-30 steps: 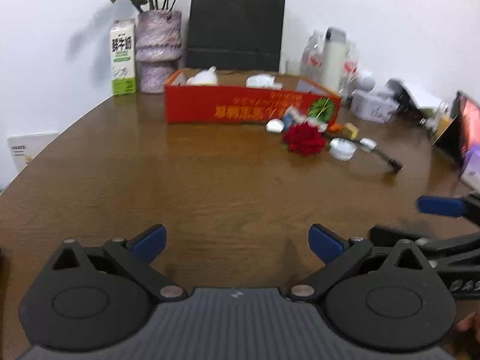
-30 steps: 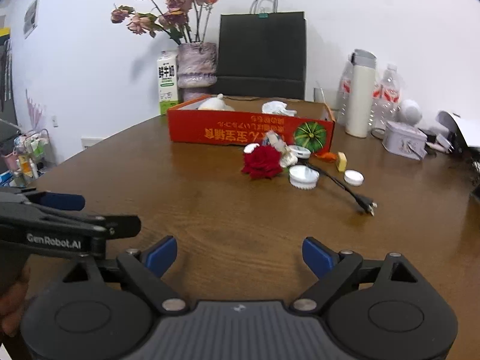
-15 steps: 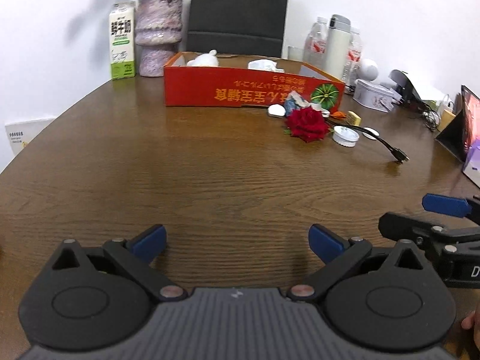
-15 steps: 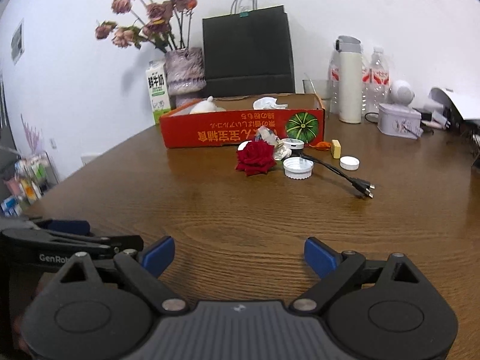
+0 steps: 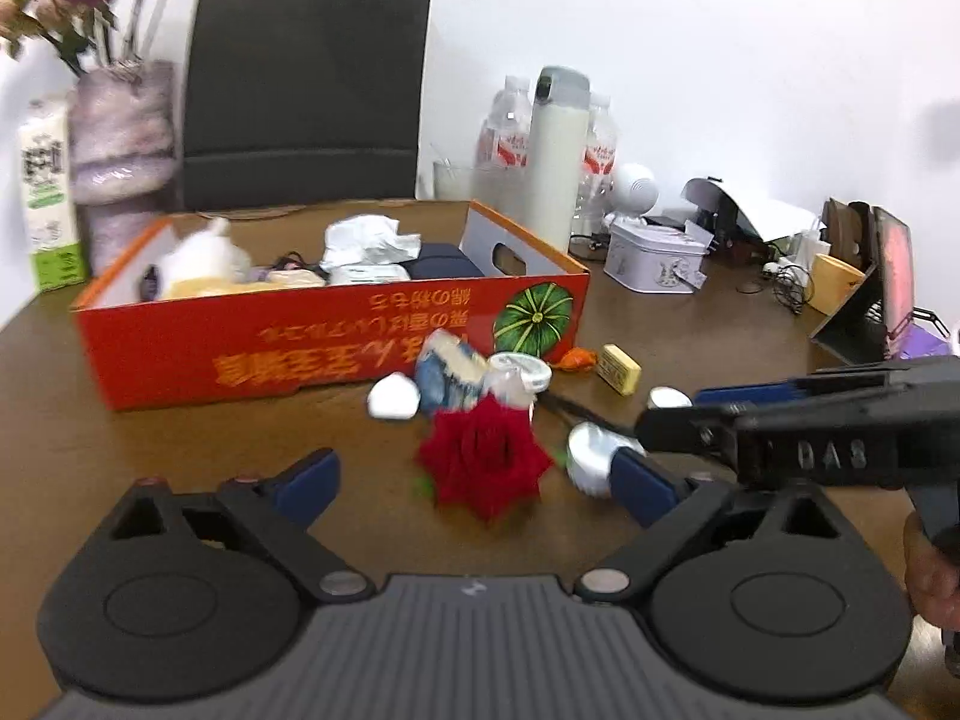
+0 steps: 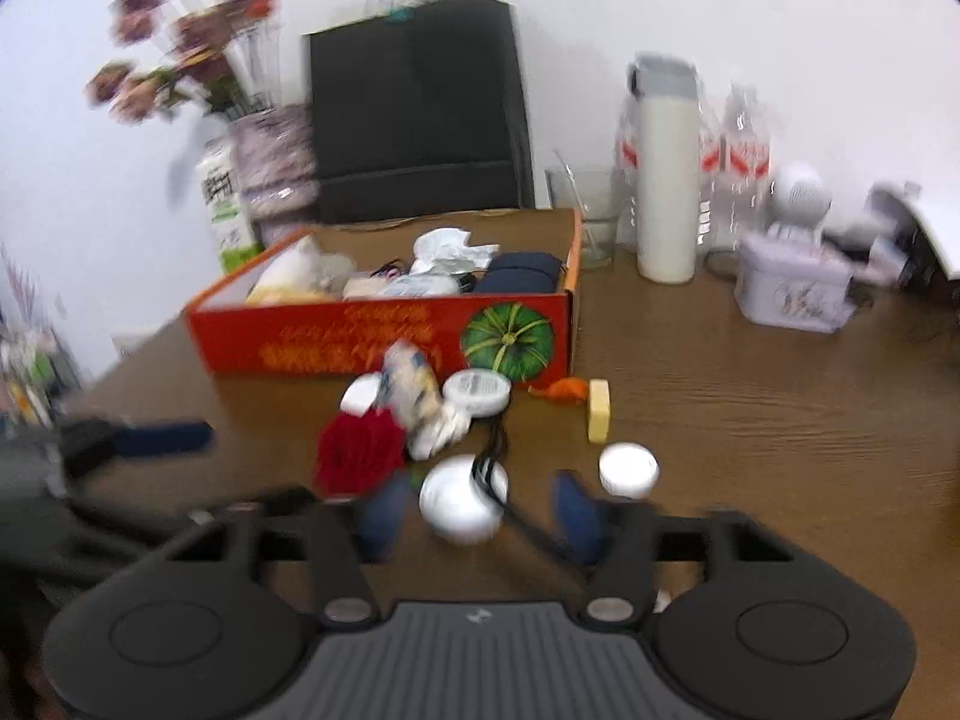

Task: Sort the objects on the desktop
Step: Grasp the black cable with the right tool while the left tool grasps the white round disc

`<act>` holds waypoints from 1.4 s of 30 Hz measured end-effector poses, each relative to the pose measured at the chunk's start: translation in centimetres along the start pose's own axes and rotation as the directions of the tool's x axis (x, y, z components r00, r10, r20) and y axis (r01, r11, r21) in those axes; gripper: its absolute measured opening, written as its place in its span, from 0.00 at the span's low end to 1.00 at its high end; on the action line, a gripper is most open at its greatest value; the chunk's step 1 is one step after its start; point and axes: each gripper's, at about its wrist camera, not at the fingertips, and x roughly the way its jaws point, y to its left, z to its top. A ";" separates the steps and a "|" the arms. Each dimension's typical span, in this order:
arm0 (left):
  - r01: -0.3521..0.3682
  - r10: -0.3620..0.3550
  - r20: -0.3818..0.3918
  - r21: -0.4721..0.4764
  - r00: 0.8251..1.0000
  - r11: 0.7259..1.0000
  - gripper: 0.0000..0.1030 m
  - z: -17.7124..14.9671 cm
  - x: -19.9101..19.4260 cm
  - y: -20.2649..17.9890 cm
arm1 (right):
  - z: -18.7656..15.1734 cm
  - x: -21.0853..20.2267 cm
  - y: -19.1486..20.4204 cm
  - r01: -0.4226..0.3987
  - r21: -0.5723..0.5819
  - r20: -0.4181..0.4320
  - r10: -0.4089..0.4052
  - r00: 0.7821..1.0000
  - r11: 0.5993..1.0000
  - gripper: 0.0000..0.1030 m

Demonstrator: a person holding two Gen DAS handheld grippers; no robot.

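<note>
A red rose [image 5: 483, 462] lies on the brown table between the fingers of my left gripper [image 5: 474, 477]. Its jaws are closing slightly but stand wide, with the pads clear of the petals. My right gripper [image 6: 480, 513] is closing around a white round lid [image 6: 462, 498], and a black cable [image 6: 492, 462] lies over that lid. A gap still shows on both sides of the lid. Just behind sit a crumpled packet [image 6: 408, 390], a round white tin [image 6: 477, 391], a small white cap [image 6: 628, 468] and a yellow eraser [image 6: 599, 419]. The red cardboard box [image 5: 336, 336] holds several items.
Behind the box stand a black paper bag [image 5: 306, 90], a vase of dried flowers [image 5: 120, 138] and a milk carton [image 5: 45, 192]. A white thermos [image 6: 666, 180], water bottles, a glass [image 6: 591, 216] and a pale tin [image 6: 792, 288] crowd the back right. A propped tablet [image 5: 888, 294] stands far right.
Both grippers have moved forward to the clutter in front of the box. The rose now sits between the left fingers. The right jaws have narrowed around the white lid.
</note>
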 end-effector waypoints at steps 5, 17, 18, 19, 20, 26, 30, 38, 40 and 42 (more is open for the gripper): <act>0.060 -0.064 -0.037 -0.113 0.997 0.992 0.70 0.5 3.0 1.6 | 1.7 4.6 -2.3 -0.080 0.136 -0.093 0.093 0.991 0.987 0.34; 0.072 -0.072 0.007 -0.147 0.997 0.986 0.29 0.3 -3.3 1.6 | 0.9 0.0 -2.6 -0.158 0.240 0.034 0.154 0.987 0.958 0.05; 0.061 -0.061 0.002 -0.147 0.998 0.987 0.29 0.0 -4.4 1.6 | 0.6 -1.2 -2.1 -0.146 0.210 0.033 0.142 0.989 0.967 0.05; 0.043 -0.045 -0.010 -0.143 0.999 0.989 0.29 -0.4 -5.8 1.5 | 0.1 -2.7 -1.2 -0.119 0.151 0.037 0.115 0.993 0.981 0.05; 0.034 -0.037 -0.017 -0.136 0.999 0.990 0.29 -1.0 -7.0 1.4 | -0.4 -3.9 -0.4 -0.090 0.078 0.046 0.086 0.995 0.993 0.04; 0.001 -0.014 -0.092 -0.132 0.996 0.991 0.33 -5.4 -11.4 1.3 | -6.4 -8.0 4.8 -0.012 -0.227 -0.042 0.003 0.999 0.974 0.04; -0.041 0.029 -0.103 -0.114 0.994 0.993 0.47 -6.6 -12.5 1.0 | -9.4 -7.9 6.4 -0.017 -0.250 -0.098 -0.008 0.995 0.968 0.04; 0.068 -0.066 0.023 -0.099 0.998 0.993 0.83 -3.5 -13.8 -2.6 | -11.2 -10.0 7.5 -0.014 -0.260 -0.078 -0.007 0.997 0.966 0.04; 0.098 -0.101 -0.029 -0.074 0.994 0.992 0.81 -3.0 -11.5 -4.3 | -11.6 -10.1 7.7 -0.012 -0.252 -0.077 -0.008 0.997 0.968 0.04; 0.094 -0.098 -0.098 -0.045 0.990 0.995 0.72 -3.1 -8.9 -5.8 | -11.6 -10.2 7.6 -0.012 -0.243 -0.071 -0.006 0.997 0.970 0.04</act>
